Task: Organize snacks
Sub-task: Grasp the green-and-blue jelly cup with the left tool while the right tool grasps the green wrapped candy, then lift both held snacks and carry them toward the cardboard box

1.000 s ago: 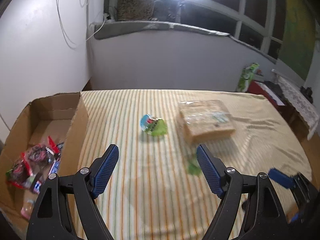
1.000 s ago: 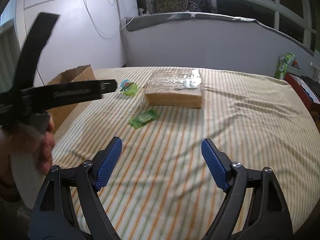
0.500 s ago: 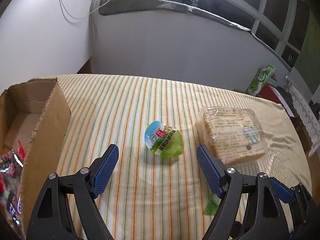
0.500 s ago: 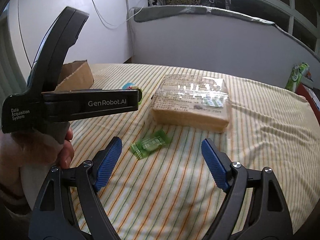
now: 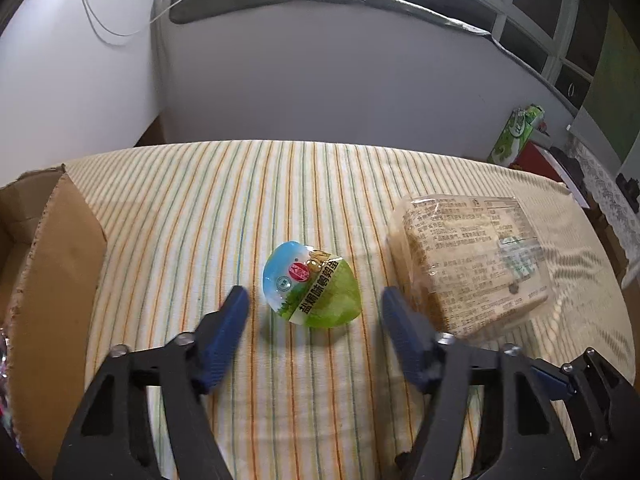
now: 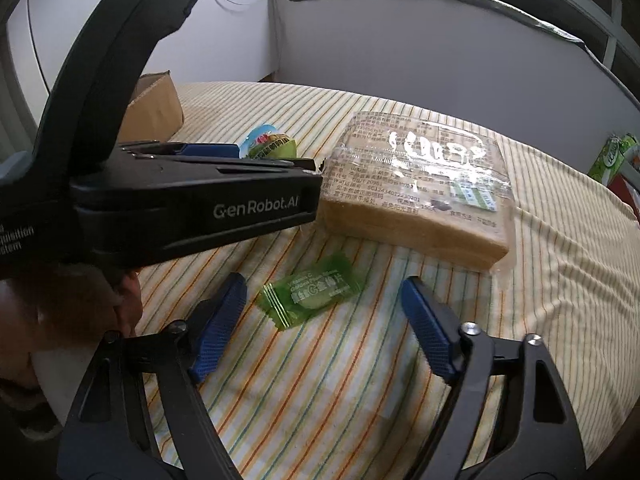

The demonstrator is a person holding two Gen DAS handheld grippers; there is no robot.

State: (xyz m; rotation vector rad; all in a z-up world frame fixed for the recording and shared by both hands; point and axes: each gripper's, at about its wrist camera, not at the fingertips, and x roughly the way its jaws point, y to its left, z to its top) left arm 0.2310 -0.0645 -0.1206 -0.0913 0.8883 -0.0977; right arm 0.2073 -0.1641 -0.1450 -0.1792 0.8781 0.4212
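Here, low in each wrist view, a pair of blue pads frames one snack on the striped cloth. The left gripper has just been closing, yet its jaws stand half-wide and clear of the round green-and-blue jelly cup lying just ahead of the tips at centre frame. The right gripper has likewise been narrowing, with the flat green candy sachet between its pads, untouched. To do this well, I judge each hand should sink until the pads straddle its snack before squeezing; the sachet lies thin and flat, so its tips probably must press almost onto the cloth. Farther up, the wrapped bread block sits at the right, just beside the left gripper's right finger. The cardboard box, likely the destination, is cut off at the left edge, its contents barely visible. In the right view the left tool hides part of the cup.
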